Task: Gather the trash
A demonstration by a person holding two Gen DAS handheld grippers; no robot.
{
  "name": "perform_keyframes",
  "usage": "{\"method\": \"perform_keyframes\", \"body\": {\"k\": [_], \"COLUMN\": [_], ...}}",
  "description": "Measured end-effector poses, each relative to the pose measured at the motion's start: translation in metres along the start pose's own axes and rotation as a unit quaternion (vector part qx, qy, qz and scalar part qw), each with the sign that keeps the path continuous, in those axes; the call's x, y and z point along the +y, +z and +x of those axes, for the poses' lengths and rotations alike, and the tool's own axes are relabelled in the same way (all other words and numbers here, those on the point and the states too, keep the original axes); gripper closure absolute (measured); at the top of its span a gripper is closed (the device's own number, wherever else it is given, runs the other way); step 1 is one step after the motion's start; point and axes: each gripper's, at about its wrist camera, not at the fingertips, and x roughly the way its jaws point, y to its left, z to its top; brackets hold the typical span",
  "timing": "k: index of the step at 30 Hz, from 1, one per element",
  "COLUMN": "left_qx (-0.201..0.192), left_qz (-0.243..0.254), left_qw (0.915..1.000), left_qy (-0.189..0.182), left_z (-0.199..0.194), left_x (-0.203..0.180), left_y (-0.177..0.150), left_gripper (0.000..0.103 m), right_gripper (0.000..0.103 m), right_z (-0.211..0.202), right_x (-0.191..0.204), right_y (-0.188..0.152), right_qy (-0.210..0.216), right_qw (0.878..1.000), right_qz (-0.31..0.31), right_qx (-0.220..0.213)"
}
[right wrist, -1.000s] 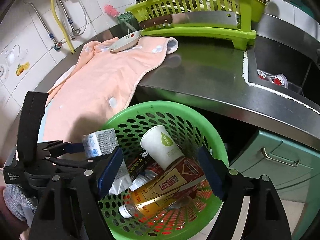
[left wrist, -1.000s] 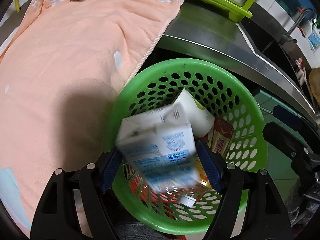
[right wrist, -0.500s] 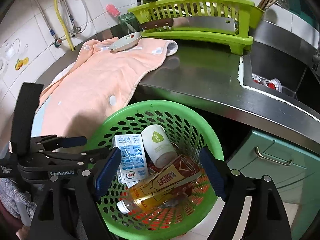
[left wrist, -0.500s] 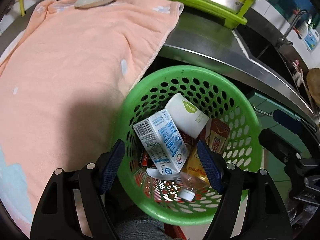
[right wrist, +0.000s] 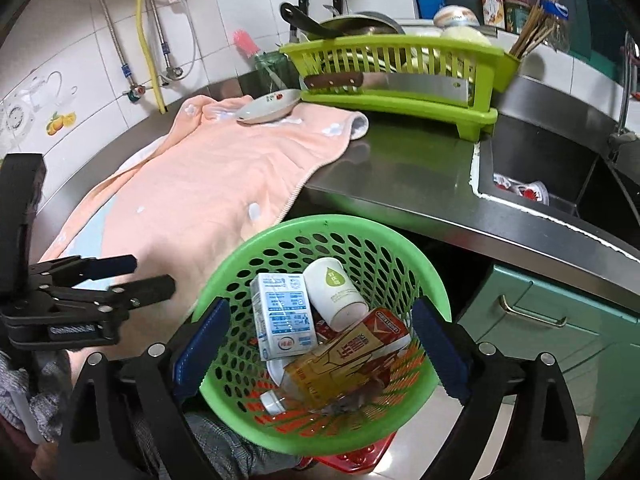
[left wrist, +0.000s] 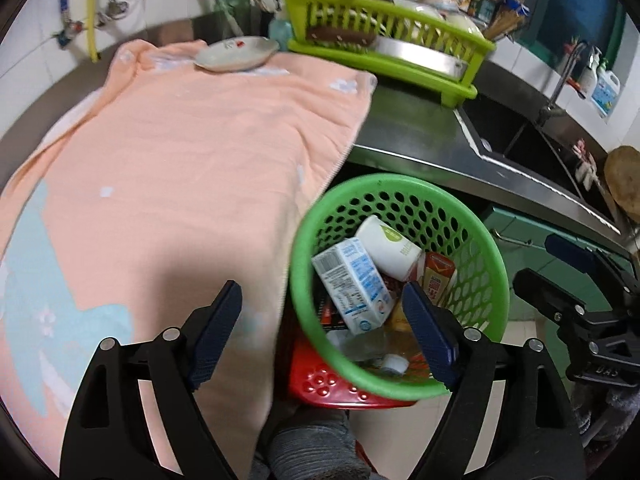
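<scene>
Now the peach towel (left wrist: 192, 184) over the table (right wrist: 404, 176) spreads ahead and left of your left gripper (left wrist: 320, 336), bare of trash as far as you can see. The green basket (right wrist: 434, 280) sits just below and ahead of both grippers, holding the milk carton (right wrist: 282, 316), its long axis running away from you, beside the paper cup (right wrist: 334, 294). Both the left and the right gripper (right wrist: 320, 350) are empty, jaws opening, tilted downward; the right hangs more squarely over the basket.

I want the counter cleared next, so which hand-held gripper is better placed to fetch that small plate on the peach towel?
Probably the left hand-held gripper: its jaws, opening and empty, sit at the towel, with the plate ahead. The right hand-held gripper is over the green basket.
</scene>
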Motion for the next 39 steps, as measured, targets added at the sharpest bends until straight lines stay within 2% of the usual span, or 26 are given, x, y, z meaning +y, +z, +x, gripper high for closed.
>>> {"method": "perform_keyframes", "body": {"k": [7, 13, 18, 24, 39], "left_qx": [-0.039, -0.077, -0.111, -0.127, -0.151], "left_qz": [-0.02, -0.034, -0.026, -0.007, -0.046], "left_qw": [0.9988, 0.9957, 0.9912, 0.9874, 0.9832], "left_qy": [0.02, 0.037, 0.066, 0.094, 0.091], "left_z": [-0.036, -0.069, -0.1, -0.126, -0.155], "left_x": [0.028, 0.049, 0.066, 0.078, 0.101], "left_y": [-0.016, -0.027, -0.039, -0.053, -0.08], "left_gripper": [0.012, 0.006, 0.005, 0.005, 0.005], "right_gripper": [0.01, 0.01, 0.01, 0.009, 0.009], "right_z": [-0.02, -0.033, -0.045, -0.056, -0.071], "right_x": [0.03, 0.05, 0.071, 0.095, 0.121], "right_y": [-0.008, -0.013, -0.013, -0.019, -0.025], "right_qy": [0.008, 0.02, 0.002, -0.006, 0.008], "right_qw": [1.0, 0.999, 0.999, 0.998, 0.997], "right_qz": [-0.011, 0.003, -0.007, -0.018, -0.018], "right_qx": [-0.02, -0.03, -0.043, -0.06, -0.08]}}
